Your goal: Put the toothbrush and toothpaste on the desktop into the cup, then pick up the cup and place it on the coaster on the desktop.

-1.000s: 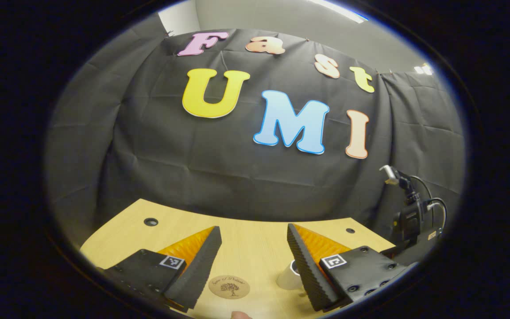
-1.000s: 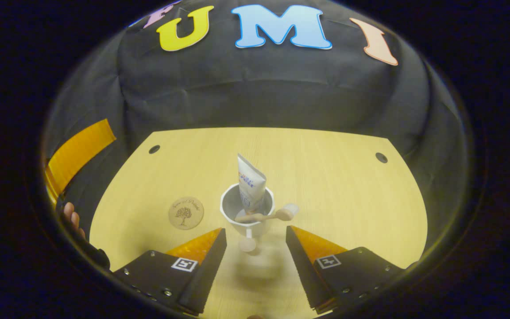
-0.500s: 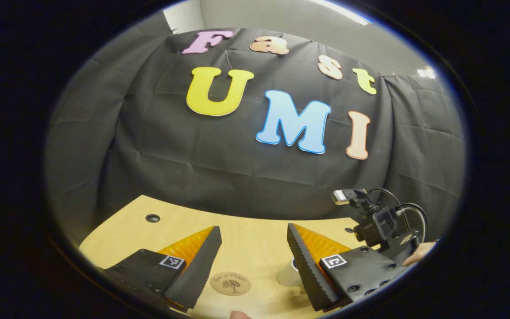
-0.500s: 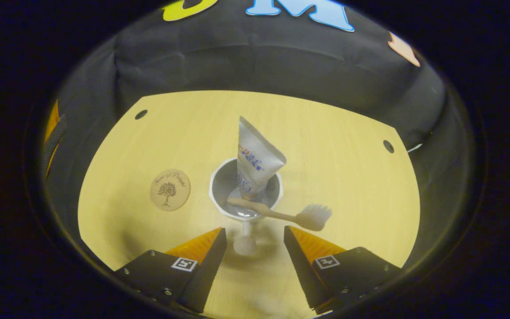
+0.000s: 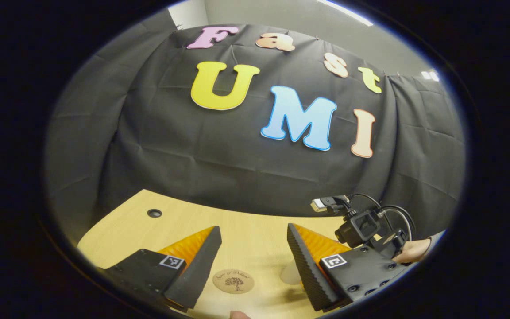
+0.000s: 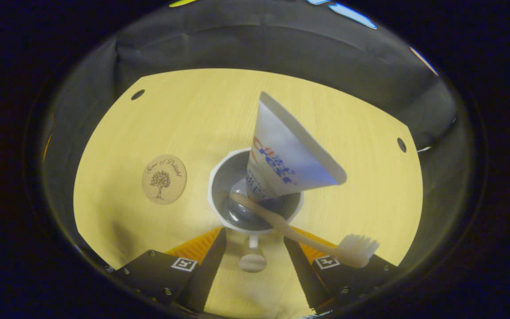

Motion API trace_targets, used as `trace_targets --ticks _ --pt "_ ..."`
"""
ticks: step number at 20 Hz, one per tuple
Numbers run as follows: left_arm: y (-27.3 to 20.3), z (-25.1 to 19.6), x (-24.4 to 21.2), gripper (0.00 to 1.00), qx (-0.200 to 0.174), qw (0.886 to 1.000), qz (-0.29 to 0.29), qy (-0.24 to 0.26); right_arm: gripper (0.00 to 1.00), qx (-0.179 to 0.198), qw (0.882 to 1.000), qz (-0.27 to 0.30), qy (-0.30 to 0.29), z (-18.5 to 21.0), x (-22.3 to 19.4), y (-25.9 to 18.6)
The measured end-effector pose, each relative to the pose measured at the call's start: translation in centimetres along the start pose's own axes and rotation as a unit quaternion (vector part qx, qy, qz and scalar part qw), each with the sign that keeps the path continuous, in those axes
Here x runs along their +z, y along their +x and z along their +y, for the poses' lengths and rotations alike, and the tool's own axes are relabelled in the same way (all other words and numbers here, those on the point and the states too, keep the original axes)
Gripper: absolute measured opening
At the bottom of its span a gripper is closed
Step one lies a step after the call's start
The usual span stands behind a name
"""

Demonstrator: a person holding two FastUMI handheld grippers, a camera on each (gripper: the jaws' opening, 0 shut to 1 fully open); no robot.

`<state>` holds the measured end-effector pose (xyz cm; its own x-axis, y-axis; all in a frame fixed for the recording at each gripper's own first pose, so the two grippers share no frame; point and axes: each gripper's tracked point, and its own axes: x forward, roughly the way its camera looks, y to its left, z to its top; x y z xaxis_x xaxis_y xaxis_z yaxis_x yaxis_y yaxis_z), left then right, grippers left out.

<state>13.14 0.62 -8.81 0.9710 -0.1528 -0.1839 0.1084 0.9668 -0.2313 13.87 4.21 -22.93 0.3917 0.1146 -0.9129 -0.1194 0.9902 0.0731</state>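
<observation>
ribbed fingers [image 6: 219, 254] flank round cup [image 6: 222, 168] (glossy)

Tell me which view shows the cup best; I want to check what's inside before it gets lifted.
The right gripper view: it looks down into the cup, showing the toothpaste and toothbrush in it. The left gripper view shows a sliver of the cup beside a finger of the left claw.

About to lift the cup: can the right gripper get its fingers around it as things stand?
Probably yes. The right gripper is open and the cup sits just ahead of its gap. The toothbrush leans out over one finger, so it may get nudged.
</observation>
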Motion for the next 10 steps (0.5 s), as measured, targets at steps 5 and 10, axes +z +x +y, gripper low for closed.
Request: trace_targets --ticks 5,10 --pt "0.4 0.8 -0.3 0.96 0.007 1.0 0.007 -0.004 0.8 0.009 1.0 0.027 0.001 0.5 -0.2 1.4" --pt "0.6 1.6 -0.7 0.96 0.012 1.0 0.013 -0.01 0.72 0.014 0.999 0.041 0.004 0.6 0.0 2.1"
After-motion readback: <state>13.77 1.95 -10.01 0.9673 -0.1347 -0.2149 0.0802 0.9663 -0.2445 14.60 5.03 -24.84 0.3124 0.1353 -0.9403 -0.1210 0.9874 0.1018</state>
